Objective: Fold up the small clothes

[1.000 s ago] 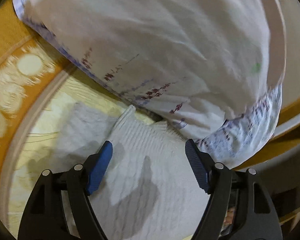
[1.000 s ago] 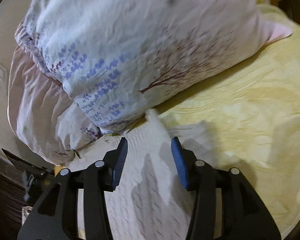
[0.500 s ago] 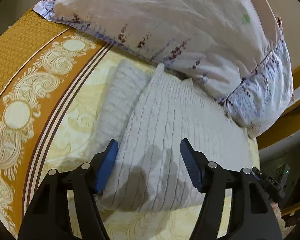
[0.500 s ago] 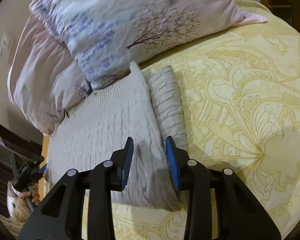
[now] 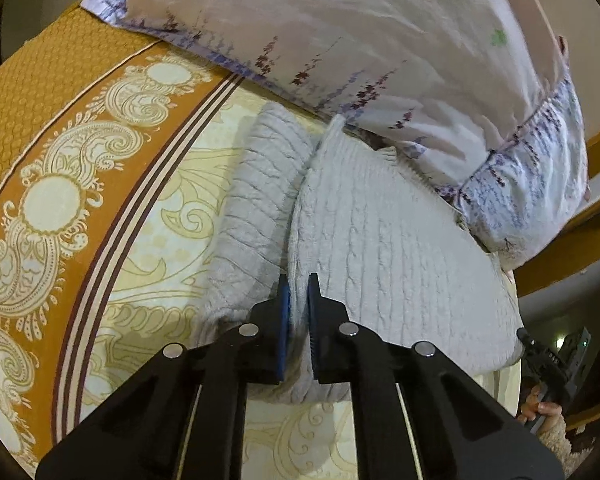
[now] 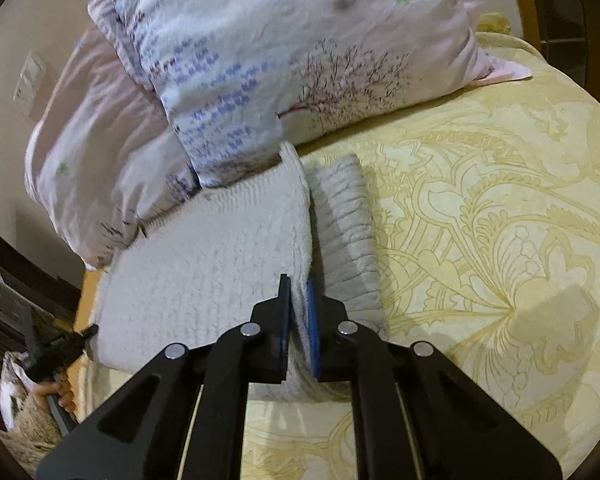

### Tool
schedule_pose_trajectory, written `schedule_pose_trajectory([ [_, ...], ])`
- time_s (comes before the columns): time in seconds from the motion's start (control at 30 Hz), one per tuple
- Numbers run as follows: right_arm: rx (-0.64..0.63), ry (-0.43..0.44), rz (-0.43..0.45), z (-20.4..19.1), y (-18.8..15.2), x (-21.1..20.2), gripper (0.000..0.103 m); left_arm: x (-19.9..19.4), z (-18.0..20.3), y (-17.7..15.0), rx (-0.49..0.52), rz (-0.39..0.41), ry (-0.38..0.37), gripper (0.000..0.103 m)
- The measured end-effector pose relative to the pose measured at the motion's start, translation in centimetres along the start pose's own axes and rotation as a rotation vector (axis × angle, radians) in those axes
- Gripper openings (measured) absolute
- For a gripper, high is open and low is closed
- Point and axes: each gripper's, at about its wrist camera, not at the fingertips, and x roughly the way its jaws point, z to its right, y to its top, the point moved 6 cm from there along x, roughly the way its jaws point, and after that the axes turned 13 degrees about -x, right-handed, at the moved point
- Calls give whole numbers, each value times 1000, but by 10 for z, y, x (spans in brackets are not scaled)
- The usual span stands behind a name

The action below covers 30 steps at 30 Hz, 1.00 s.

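Observation:
A pale grey cable-knit sweater [image 5: 388,248] lies on the yellow patterned bedspread [image 5: 148,248], its far edge against the pillows. One sleeve [image 5: 252,200] lies folded beside the body. My left gripper [image 5: 298,284] is shut on the sweater's near corner. In the right wrist view the same sweater [image 6: 204,248] lies with a folded sleeve [image 6: 344,220] at its right side. My right gripper [image 6: 298,286] is shut on the sweater's near corner at that side. The pinched cloth bulges between both pairs of blue pads.
Two floral pillows [image 5: 372,48] [image 6: 284,64] press on the sweater's far edge. An orange ornamental border [image 5: 52,168] runs along the bed's left side. The other gripper and a hand [image 5: 548,364] [image 6: 56,364] show at the bed's edge. Open bedspread [image 6: 500,240] lies to the right.
Both grippers have pulled back from the pillows to the sweater's near edge and closed from wide open onto its near corners.

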Motion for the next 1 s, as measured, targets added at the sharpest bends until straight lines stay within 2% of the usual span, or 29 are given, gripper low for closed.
schedule_pose_trajectory([
  [0.1, 11, -14, -14, 1, -8, -6, 7, -6, -1, 0, 20, 0, -1, 7],
  [0.27, 44, -97, -109, 17, -33, 14, 7, 3, -10, -3, 20, -23, 21, 7],
  [0.4, 9, -151, -133, 15, -35, 21, 10, 5, -12, -2, 10, -20, 6, 7],
  [0.5, -7, -169, -131, 12, -30, 20, 18, 2, -12, -1, -1, -13, -12, 9],
  [0.57, -14, -185, -98, 8, -24, 15, 32, -5, -11, 1, -7, 5, -17, 11],
  [0.63, -45, -205, -43, 1, -13, 9, 41, -14, -6, 6, -6, 44, -26, 18],
  [0.67, -57, -200, -30, -3, -9, 9, 43, -19, -2, 8, 0, 67, -30, 33],
  [0.7, -74, -180, -20, -10, -3, 11, 45, -21, 2, 9, 7, 84, -30, 56],
  [0.77, -117, -133, -25, -29, 8, 21, 50, -24, 20, 11, 51, 123, -42, 73],
  [0.9, -205, -58, -72, -71, 23, 51, 54, 3, 56, 10, 125, 67, -62, 76],
  [1.0, -260, -42, -105, -96, 28, 70, 56, 28, 72, 8, 174, 28, -14, 78],
])
